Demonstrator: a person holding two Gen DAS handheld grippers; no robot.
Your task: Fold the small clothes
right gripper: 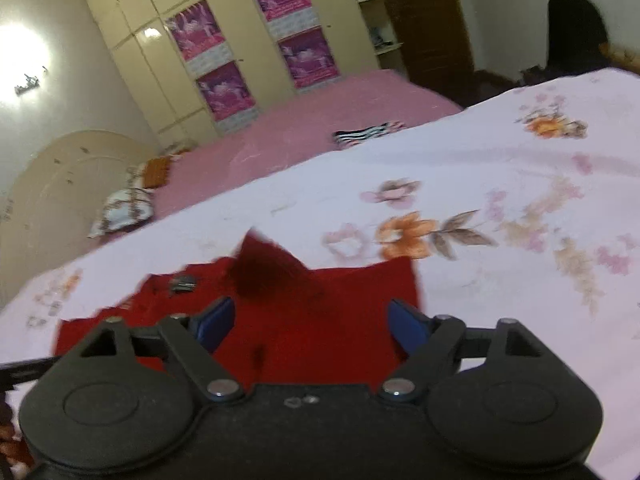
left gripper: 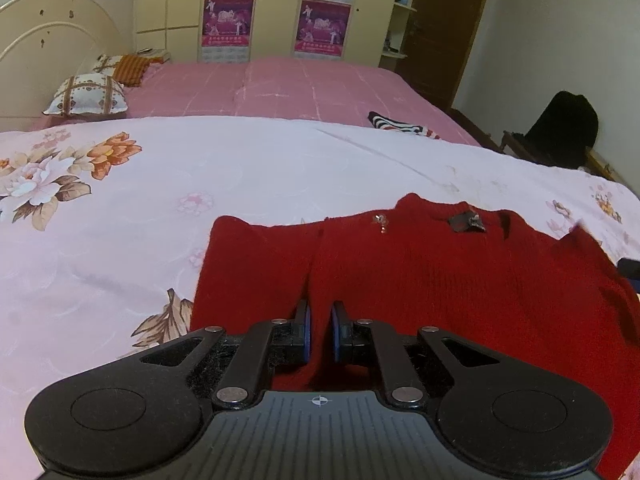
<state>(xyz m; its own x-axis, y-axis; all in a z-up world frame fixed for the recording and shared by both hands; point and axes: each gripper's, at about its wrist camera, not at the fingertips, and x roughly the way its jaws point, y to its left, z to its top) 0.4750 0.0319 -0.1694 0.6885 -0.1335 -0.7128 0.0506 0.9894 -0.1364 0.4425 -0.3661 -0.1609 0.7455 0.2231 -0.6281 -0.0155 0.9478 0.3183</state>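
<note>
Two wrist views, low over the bed

Both look forward, close above the red knitted sweater (left gripper: 420, 280) (right gripper: 320, 320) toward the cream wardrobe (left gripper: 276, 8) (right gripper: 224, 52); the right view is tilted and blurred.

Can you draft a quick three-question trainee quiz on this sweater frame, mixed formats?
1. True or false: the left gripper is shut on the red sweater.
2. Multiple choice: the right gripper is (A) shut on cloth, (B) open above the sweater, (C) out of view.
3. Fill in: the sweater lies on the ____ bedspread.

Key:
1. True; fabric sits pinched between the nearly closed pads.
2. B; the pads stand wide apart.
3. Floral.
</note>
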